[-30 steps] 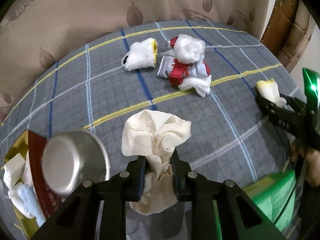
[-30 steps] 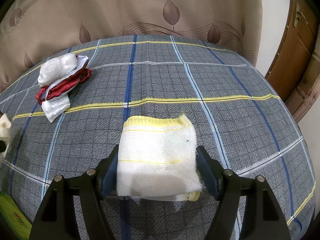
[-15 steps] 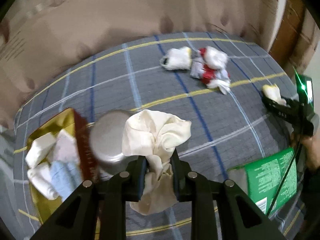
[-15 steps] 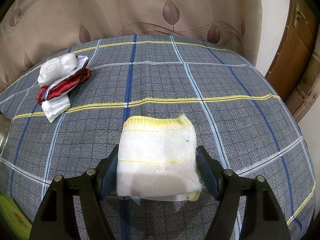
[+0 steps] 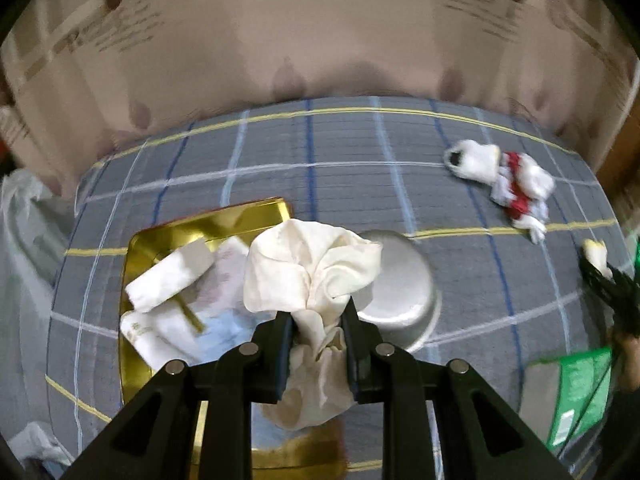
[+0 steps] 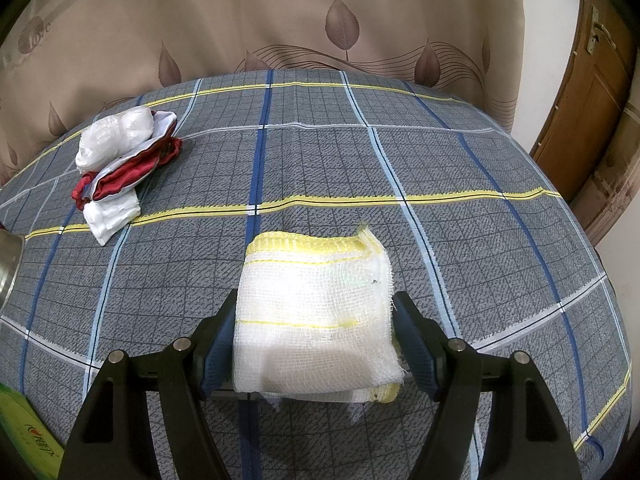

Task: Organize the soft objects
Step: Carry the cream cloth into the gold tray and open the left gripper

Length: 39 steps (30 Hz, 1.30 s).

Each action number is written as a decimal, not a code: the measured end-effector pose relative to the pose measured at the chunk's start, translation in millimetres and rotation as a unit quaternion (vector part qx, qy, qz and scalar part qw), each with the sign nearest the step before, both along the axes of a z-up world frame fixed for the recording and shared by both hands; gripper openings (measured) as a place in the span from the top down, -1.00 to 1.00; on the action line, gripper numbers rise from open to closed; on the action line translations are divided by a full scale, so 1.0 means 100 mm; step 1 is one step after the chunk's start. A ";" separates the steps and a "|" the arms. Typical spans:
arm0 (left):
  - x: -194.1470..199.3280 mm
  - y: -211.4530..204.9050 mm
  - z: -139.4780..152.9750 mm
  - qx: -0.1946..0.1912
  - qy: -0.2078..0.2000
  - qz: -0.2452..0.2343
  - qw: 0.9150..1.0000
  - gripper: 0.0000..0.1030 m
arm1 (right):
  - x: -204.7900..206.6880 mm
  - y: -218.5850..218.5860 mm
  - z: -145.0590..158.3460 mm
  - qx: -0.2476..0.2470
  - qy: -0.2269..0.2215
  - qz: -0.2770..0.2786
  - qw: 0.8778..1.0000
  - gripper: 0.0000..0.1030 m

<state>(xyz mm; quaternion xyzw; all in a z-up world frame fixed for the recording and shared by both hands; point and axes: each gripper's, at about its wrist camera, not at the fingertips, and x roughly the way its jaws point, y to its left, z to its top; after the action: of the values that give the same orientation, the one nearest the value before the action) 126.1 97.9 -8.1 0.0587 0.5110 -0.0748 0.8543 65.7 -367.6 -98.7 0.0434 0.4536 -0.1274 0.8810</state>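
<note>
Folded cloths (image 5: 172, 276) in gold tray (image 5: 208, 226)

steel bowl (image 5: 404, 292) upside down on the plaid cloth (image 6: 460, 168); green packet (image 5: 576, 392) nearby; leaf-print curtain (image 6: 320, 20) behind.

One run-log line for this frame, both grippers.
left gripper: shut on cream cloth, over gold tray | right gripper: shut on gauze cloth, on bedspread

The beige leaf-print curtain (image 6: 280, 20) carries printed script: a large "Rom…" cut off by the frame edge, "feel", "trembling", "The wind is", "passing through", and "love" at far left. The green box's (image 6: 24, 436) lettering is unreadable.
</note>
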 end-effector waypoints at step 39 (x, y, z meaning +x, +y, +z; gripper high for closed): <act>0.14 0.39 -0.25 0.040 0.017 0.014 0.999 -0.06 | 0.00 -0.02 -0.01 0.003 0.000 0.000 1.000 -0.38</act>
<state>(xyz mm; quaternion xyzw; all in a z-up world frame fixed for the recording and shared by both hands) 140.1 136.9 -33.0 0.0845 0.5287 -0.0437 0.8435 66.0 -369.5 -99.4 0.0466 0.4542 -0.1262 0.8807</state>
